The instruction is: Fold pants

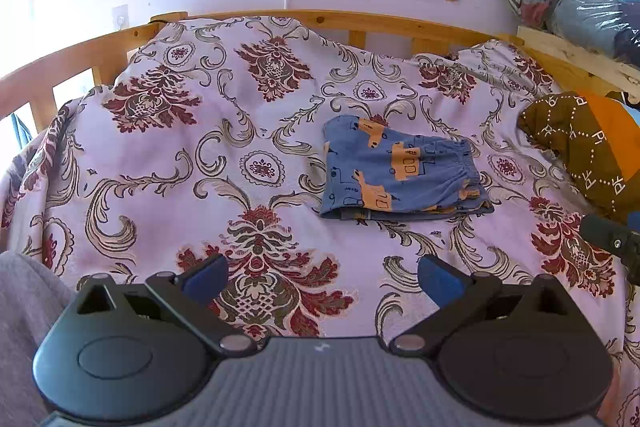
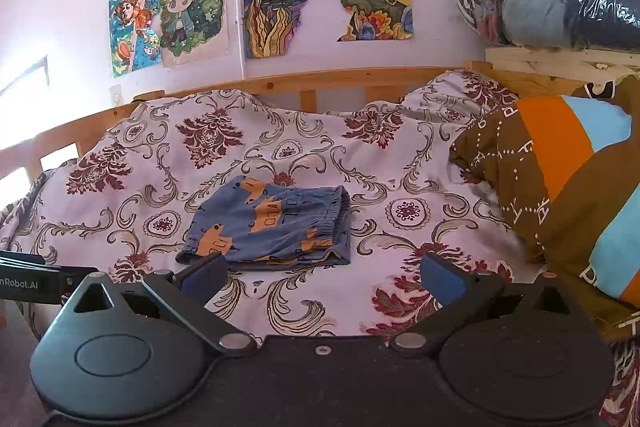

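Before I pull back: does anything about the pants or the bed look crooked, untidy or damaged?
Nothing much stands out. The blue pants lie folded in a compact stack on the patterned bedspread, slightly skewed, with lower layers peeking out along the near edge. Both the left gripper and right gripper are open and hold nothing.

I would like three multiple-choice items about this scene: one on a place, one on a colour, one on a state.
1. Where do the pants lie?
A. on the bedspread
B. on the shelf
C. in the right tongs

2. Main colour of the pants?
A. red
B. blue
C. green

3. How are the left tongs?
A. shut on the pants
B. shut, empty
C. open, empty

Key: 1 A, they rest flat on the patterned cover; 2 B, blue cloth with orange prints; 3 C, the fingers stand wide apart with nothing between them.
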Demonstrator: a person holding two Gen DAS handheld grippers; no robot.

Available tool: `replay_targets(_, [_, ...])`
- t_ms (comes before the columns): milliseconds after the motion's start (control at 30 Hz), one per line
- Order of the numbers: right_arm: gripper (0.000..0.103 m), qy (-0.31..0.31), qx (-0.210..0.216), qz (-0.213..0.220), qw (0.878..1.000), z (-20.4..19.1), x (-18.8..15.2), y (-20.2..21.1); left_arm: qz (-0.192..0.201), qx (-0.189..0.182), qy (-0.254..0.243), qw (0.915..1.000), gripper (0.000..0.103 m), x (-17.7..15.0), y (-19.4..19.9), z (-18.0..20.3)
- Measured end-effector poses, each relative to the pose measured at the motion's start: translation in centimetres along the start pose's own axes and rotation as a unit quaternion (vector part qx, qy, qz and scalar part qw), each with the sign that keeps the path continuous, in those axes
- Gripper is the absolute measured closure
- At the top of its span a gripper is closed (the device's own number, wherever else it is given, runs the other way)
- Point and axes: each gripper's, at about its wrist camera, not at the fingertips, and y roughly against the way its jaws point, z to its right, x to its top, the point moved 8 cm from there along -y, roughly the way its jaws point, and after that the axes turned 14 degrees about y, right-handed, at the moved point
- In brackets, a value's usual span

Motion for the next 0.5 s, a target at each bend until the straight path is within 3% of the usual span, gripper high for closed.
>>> replay_targets(500, [0.001,-0.004,-0.010,0.000,1.000,0.29,-0.11,0.00,0.000,0.000,-0.001,1.0000,0.000,-0.02,0.01,0.07])
